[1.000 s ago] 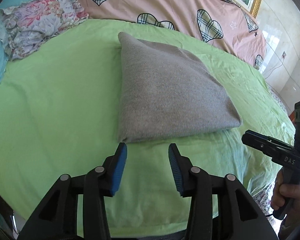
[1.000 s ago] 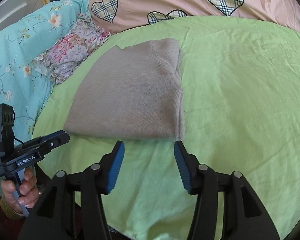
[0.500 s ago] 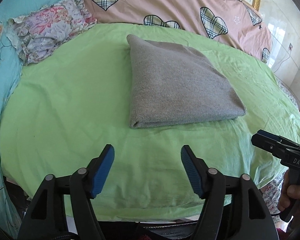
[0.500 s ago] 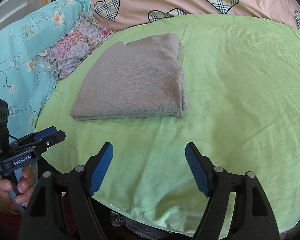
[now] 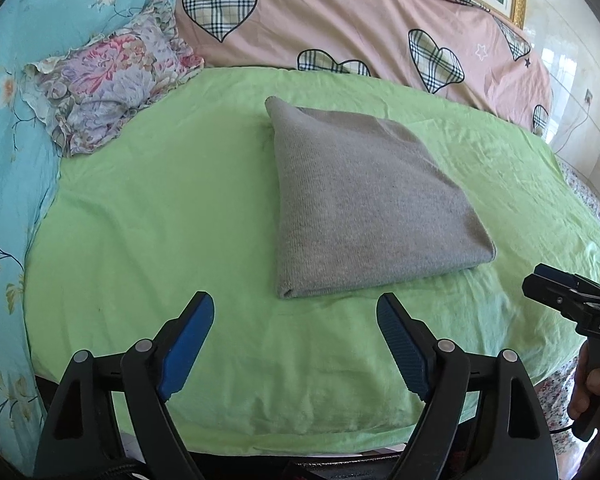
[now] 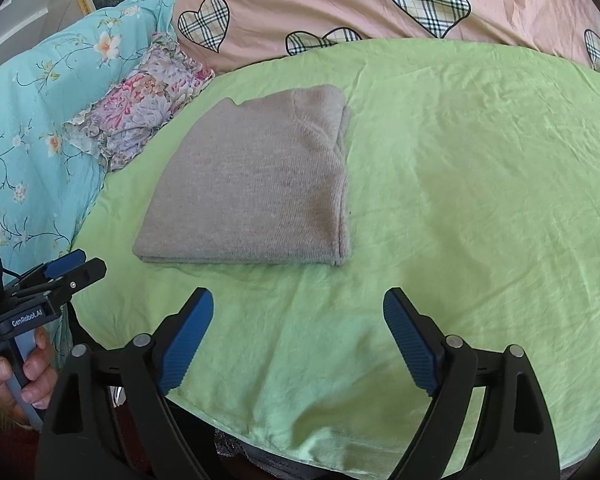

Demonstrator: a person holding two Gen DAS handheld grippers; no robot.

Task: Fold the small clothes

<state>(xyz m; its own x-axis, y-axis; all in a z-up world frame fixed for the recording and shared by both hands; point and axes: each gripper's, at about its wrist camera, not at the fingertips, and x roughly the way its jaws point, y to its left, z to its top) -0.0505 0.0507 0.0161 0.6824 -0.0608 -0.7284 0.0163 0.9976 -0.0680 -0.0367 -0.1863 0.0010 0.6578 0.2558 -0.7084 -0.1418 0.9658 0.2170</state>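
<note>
Sweater (image 5: 364, 208) folded on green sheet (image 5: 160, 208), floral pillow (image 5: 112, 88) nearby

**Where everything lies**

Your folded garment (image 5: 364, 216) lies flat on the sheet (image 5: 160, 220), ahead of both grippers and apart from them. Your left gripper (image 5: 294, 336) sits before its near left corner; your right gripper (image 6: 298, 334) before its near right corner. The small pillow (image 5: 108, 92) lies behind and left of the garment, the quilt (image 5: 360, 16) behind the sheet.
</note>
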